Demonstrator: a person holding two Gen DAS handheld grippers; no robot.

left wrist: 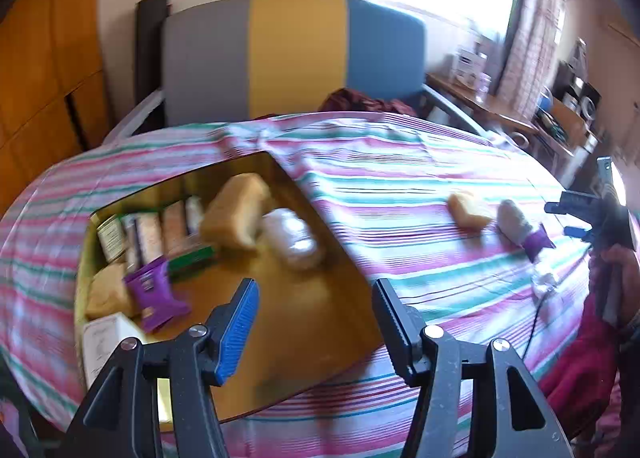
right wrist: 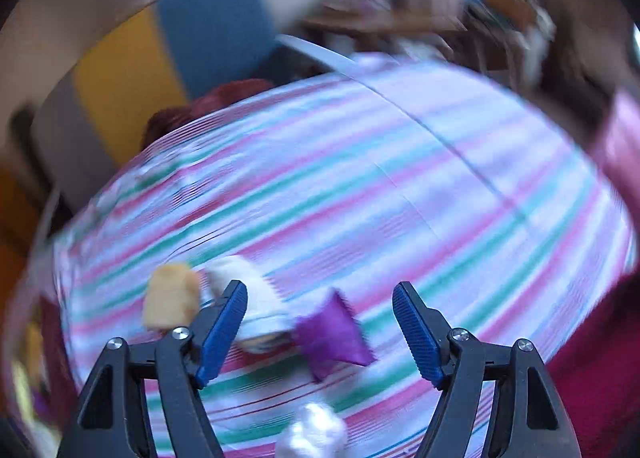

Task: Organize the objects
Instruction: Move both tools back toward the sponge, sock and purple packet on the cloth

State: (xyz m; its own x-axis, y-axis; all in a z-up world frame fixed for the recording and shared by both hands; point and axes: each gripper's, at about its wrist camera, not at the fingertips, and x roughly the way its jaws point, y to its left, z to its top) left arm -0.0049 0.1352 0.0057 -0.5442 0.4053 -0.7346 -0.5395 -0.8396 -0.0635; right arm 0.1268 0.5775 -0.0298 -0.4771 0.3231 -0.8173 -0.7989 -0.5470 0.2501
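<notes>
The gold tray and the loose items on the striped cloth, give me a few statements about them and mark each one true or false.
1. The left tool is open and holds nothing. True.
2. The gold tray is empty. False: it holds several packets, a purple pouch, a tan block and a clear-wrapped bundle.
3. A tan block and a purple-ended packet lie on the striped cloth outside the tray. True.
4. The right tool is shut on the purple-ended packet. False: it is open, with the packet lying on the cloth between its fingers.
5. The chair back behind the table is solid red. False: it is grey, yellow and blue.
</notes>
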